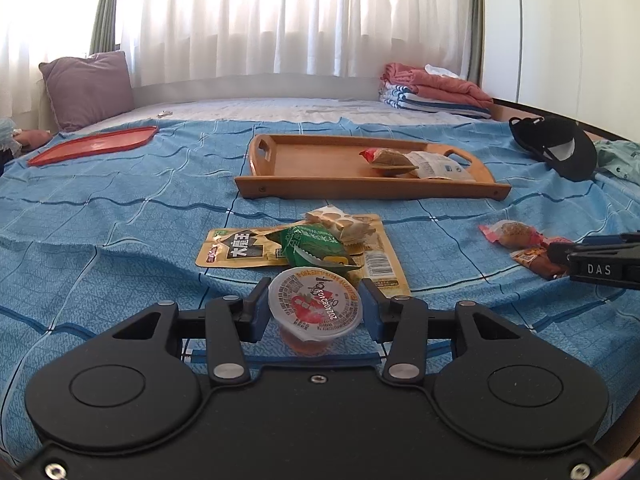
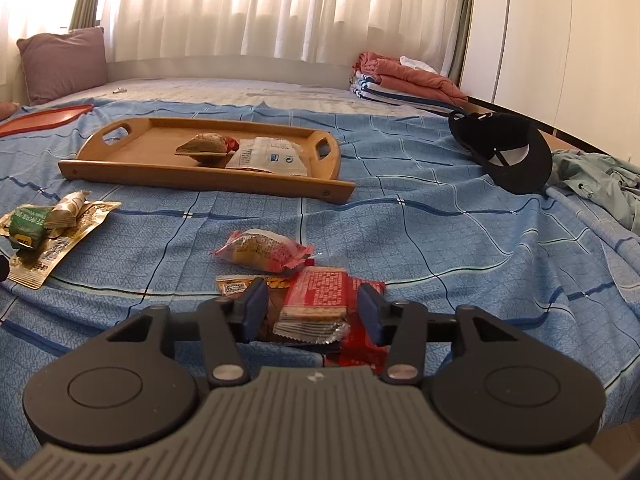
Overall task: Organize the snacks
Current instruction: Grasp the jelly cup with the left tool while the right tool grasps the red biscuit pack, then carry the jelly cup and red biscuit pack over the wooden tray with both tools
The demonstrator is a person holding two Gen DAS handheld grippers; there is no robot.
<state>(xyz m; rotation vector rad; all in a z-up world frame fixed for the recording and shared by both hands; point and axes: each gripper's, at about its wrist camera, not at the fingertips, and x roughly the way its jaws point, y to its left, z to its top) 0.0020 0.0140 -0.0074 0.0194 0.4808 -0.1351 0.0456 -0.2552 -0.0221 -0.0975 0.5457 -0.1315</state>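
On a bed covered by a blue checked bedspread [image 1: 120, 208], the left gripper [image 1: 316, 304] clasps a small clear jelly cup with a strawberry-printed foil lid [image 1: 315, 304], its blue pads pressing the cup's sides. Just past it, toward twelve o'clock, a green snack packet [image 1: 316, 244] and a beige one lie on a flat gold pouch [image 1: 228, 250].

The right gripper [image 2: 313, 306] stands parted around a red wafer packet with a silver crimped end [image 2: 316, 300]; the pads sit clear of its sides. A pink-wrapped cake [image 2: 260, 250] lies near, at eleven o'clock. Farther off, at ten o'clock, a shallow wooden tray with cut-out handles [image 2: 132, 172] holds two wrapped snacks. At two o'clock rests a black cap [image 2: 516, 156].
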